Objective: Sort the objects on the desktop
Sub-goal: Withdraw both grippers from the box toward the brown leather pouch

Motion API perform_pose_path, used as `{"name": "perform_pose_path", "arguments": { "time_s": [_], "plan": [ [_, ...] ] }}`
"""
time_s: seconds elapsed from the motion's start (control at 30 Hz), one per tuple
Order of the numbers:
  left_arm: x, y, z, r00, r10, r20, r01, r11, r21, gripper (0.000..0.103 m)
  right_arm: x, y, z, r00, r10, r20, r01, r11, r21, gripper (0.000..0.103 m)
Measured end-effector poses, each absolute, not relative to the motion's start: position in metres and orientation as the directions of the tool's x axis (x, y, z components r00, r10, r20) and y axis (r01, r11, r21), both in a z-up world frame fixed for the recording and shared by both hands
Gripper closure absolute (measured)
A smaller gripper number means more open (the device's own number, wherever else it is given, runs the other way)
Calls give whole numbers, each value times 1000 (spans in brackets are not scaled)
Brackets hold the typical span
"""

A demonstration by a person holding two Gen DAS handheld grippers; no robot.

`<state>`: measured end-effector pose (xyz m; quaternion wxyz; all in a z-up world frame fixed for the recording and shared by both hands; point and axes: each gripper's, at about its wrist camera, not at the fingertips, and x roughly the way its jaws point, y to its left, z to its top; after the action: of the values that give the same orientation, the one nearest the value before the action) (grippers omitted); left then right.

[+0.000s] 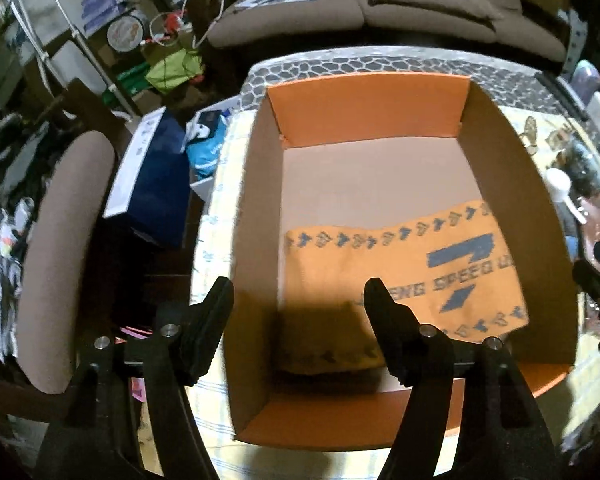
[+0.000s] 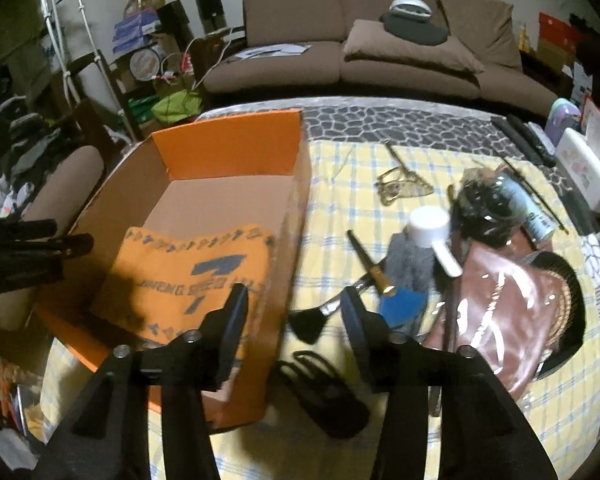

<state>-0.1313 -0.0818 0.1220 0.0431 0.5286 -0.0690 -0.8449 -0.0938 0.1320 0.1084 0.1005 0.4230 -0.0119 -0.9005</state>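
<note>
Below the left claw [image 1: 298,304], spread wide and empty, orange printed cloth [image 1: 400,272] lies in the orange cardboard box [image 1: 368,108], its near end lost in shadow. Right claw [image 2: 294,306] gapes empty; black brush [image 2: 308,324] just ahead, blurred, on the desk [image 2: 340,184].

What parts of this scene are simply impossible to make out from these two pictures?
- Towel print: in the left view its near end lies in shadow; in the right view a finger covers part of the lettering.
- Box near corner: right view, hidden behind the fingers.
- Clutter by the brown bag: right view, dark, overlapping, blurred.
- Bottle label: too small to read.
</note>
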Motion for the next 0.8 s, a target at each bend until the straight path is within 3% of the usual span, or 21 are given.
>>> {"name": "perform_pose_path", "arguments": {
  "time_s": [0.1, 0.23, 0.43, 0.8],
  "plan": [
    [-126, -72, 123, -436, -98, -895, -27, -992, 122, 33, -92, 152, 115, -650, -171, -740, 150, -984, 96, 33],
    [-118, -45, 126, -457, -30, -889, -87, -993, 78, 25, -87, 188, 123, -680, -146, -719, 110, -989, 97, 25],
    [-104, 2, 136, -471, 115, -874, -202, -979, -20, 25, -79, 241, 123, -685, -86, -724, 23, -995, 97, 21],
    [-92, 98, 140, -480, 254, -839, -326, -940, -99, 21, -58, 338, 110, -666, -17, -746, -162, -973, 167, 21]
  ]
}}
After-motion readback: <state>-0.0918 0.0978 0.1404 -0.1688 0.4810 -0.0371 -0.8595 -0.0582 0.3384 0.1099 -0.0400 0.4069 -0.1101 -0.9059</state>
